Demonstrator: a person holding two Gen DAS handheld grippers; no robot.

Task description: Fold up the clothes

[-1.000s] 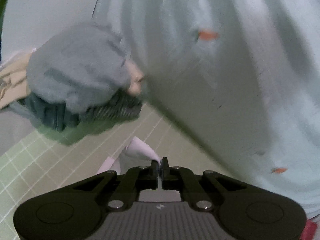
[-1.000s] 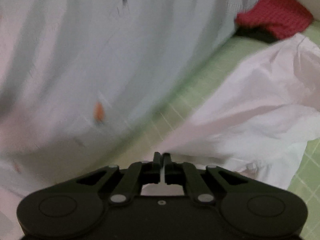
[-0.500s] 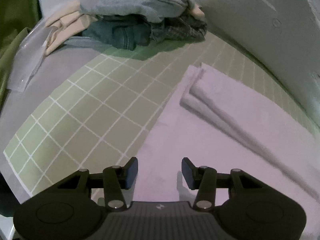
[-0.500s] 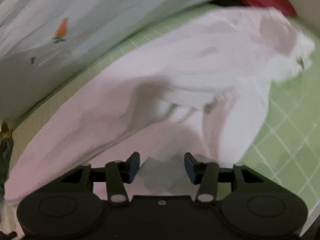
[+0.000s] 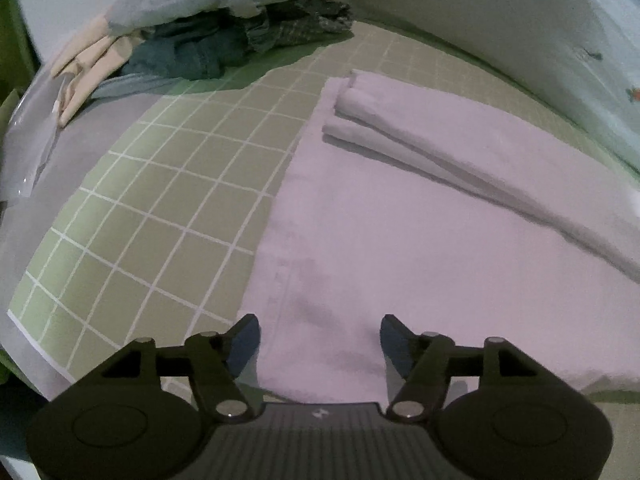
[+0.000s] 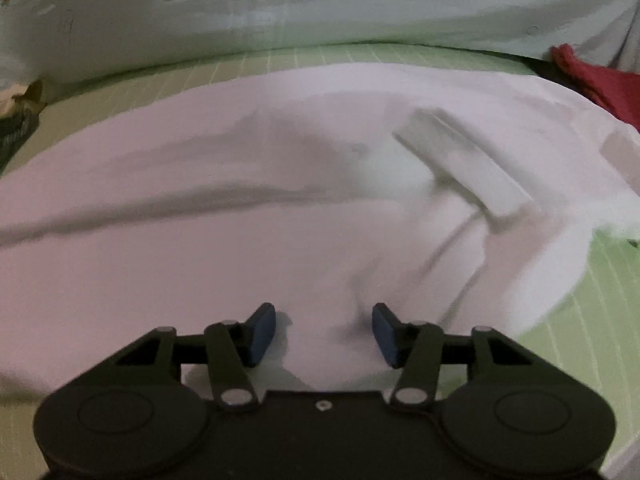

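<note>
Tools left (image 5: 320,336) and right (image 6: 324,332) hover spread, empty, over white garment (image 5: 400,240) on checked mat (image 5: 160,200).

You have a pale pinkish-white garment (image 5: 420,216) lying on a green mat (image 5: 160,200) ruled with a white grid. At your 11 o'clock in the left wrist view sits a pile of clothes (image 5: 208,28) in grey-blue, dark teal, beige and a dark check, while the pale mint fabric (image 6: 320,4) at 12 o'clock in the right wrist view carries small orange carrot prints. A red cloth (image 6: 596,80) shows at 2 o'clock there, and both your grippers are black with blue pads (image 6: 262,334).
</note>
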